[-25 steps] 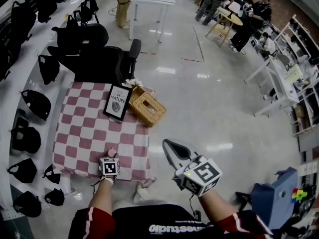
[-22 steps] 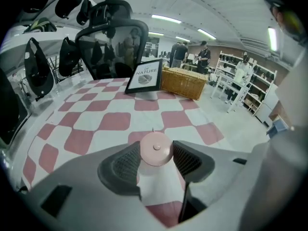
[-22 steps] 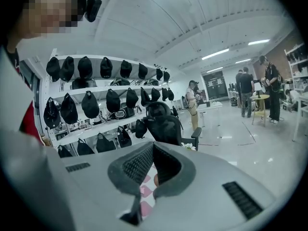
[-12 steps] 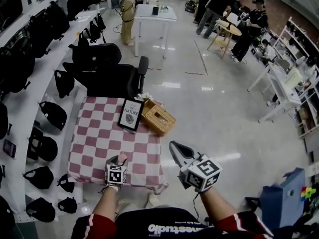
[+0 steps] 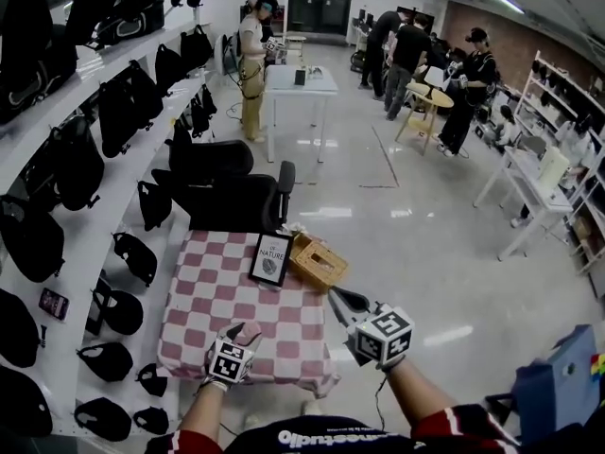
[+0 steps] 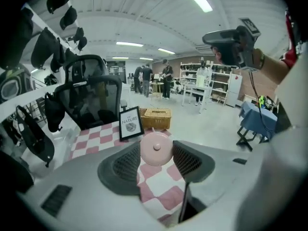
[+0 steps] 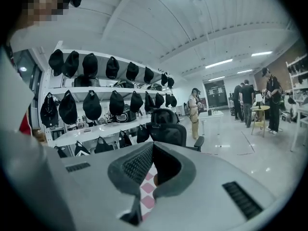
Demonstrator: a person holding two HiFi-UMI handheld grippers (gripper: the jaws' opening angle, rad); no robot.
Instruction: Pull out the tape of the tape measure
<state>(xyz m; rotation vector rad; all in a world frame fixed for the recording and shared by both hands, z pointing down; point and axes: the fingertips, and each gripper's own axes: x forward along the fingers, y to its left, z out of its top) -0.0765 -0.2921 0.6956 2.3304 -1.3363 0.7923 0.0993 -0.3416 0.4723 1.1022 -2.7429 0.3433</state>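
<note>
A small round pink tape measure [image 6: 156, 146] is clamped edge-on between the jaws of the left gripper [image 6: 156, 154], with a central button turned toward that gripper's camera. In the head view the left gripper [image 5: 246, 333] is held above the near edge of a table [image 5: 203, 346] covered by a red-and-white checked cloth, on which a framed sign [image 5: 271, 258] and a wicker box [image 5: 318, 261] are set at the far side. No tape is seen drawn out, and the end tab cannot be made out with certainty. The right gripper [image 7: 153, 148] is seen with its jaw tips drawn together and nothing held between them; in the head view the right gripper [image 5: 340, 299] is raised beside the table's right edge, above the polished floor [image 5: 425, 253], and well apart from the tape measure. Several risks can be judged from this. The tab is small and may be missed or only half caught unless the right jaws are first opened and lined up carefully. Because the case is smooth and round, it may be spun or dragged out of the left jaws if the pull is made off-axis. If the case is lost near the table edge, it could be dropped to the floor. A tab released too soon could let the tape be whipped back into the case.
</note>
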